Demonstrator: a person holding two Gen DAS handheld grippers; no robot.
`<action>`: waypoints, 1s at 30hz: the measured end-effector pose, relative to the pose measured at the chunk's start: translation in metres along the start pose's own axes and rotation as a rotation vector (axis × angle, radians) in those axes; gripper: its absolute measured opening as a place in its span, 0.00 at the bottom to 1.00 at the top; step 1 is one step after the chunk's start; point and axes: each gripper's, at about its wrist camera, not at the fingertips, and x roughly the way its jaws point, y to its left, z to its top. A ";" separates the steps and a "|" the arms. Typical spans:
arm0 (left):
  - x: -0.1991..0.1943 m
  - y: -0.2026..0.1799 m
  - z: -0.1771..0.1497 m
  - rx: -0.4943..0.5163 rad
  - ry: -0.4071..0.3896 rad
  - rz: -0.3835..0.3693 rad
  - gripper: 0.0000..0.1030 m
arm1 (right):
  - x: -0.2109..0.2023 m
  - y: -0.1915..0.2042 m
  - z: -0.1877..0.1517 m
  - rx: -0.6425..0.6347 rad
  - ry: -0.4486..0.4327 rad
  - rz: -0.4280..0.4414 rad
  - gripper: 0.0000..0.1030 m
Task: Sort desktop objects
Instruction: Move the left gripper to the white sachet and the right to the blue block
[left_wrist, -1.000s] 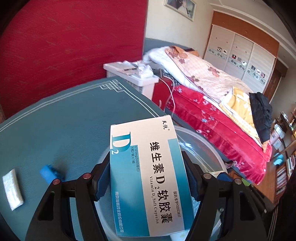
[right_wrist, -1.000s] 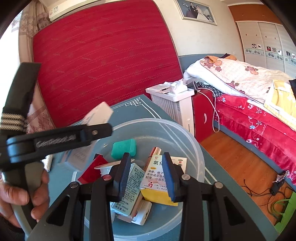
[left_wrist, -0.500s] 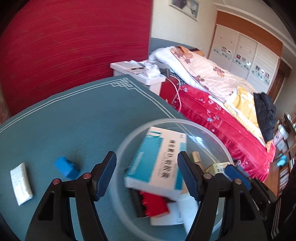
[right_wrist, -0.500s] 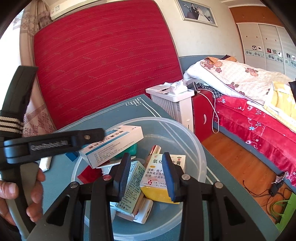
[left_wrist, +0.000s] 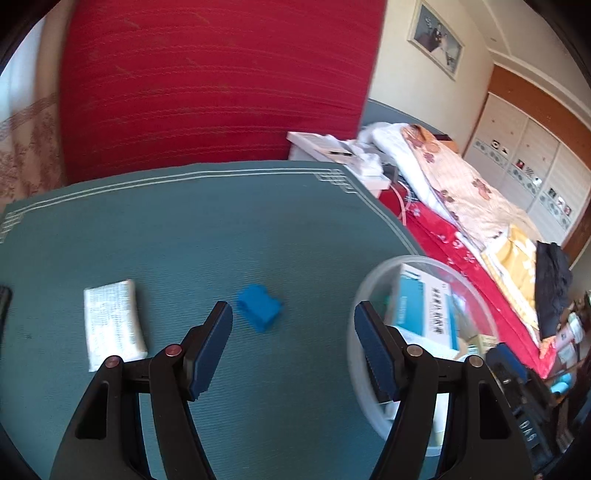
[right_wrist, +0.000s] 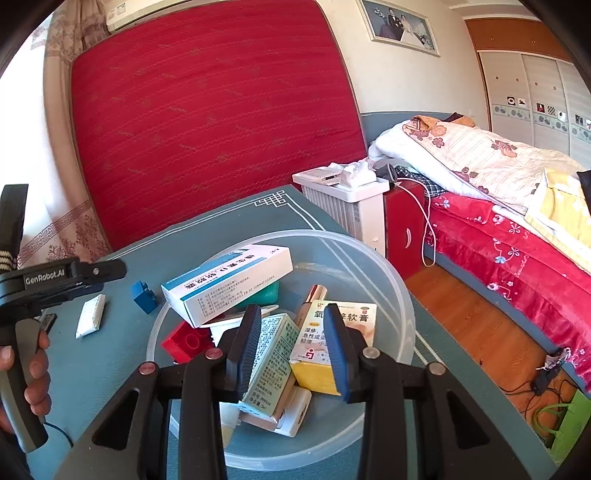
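Note:
A clear plastic bowl (right_wrist: 391, 280) on the teal table mat holds several medicine boxes; the white and teal vitamin D box (right_wrist: 225, 280) lies on top, also seen in the left wrist view (left_wrist: 424, 310). A blue block (left_wrist: 260, 308) and a white packet (left_wrist: 110, 321) lie on the mat (left_wrist: 184, 240) left of the bowl (left_wrist: 373, 280). My left gripper (left_wrist: 293, 332) is open and empty, above the mat just before the blue block. My right gripper (right_wrist: 291, 339) is open and empty, hovering over the bowl's near side. The left gripper also shows in the right wrist view (right_wrist: 107, 271).
A red brick (right_wrist: 186, 343) and a yellow ointment box (right_wrist: 332, 343) lie in the bowl. A white radiator (right_wrist: 343, 206) and a bed (right_wrist: 517, 206) stand beyond the table's right edge. A red upright mattress (right_wrist: 207, 118) backs the table.
My left gripper let go of the vitamin D box, which dropped into the bowl, then swung left toward the blue block. The right gripper has not moved.

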 end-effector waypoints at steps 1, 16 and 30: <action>-0.002 0.004 -0.001 0.001 -0.009 0.019 0.70 | -0.001 0.000 0.000 0.003 0.000 0.003 0.38; -0.029 0.059 -0.026 -0.035 -0.041 0.143 0.70 | -0.023 0.033 0.007 -0.023 -0.038 0.048 0.53; -0.020 0.113 -0.031 -0.182 -0.021 0.182 0.70 | -0.017 0.084 0.004 -0.120 -0.021 0.118 0.54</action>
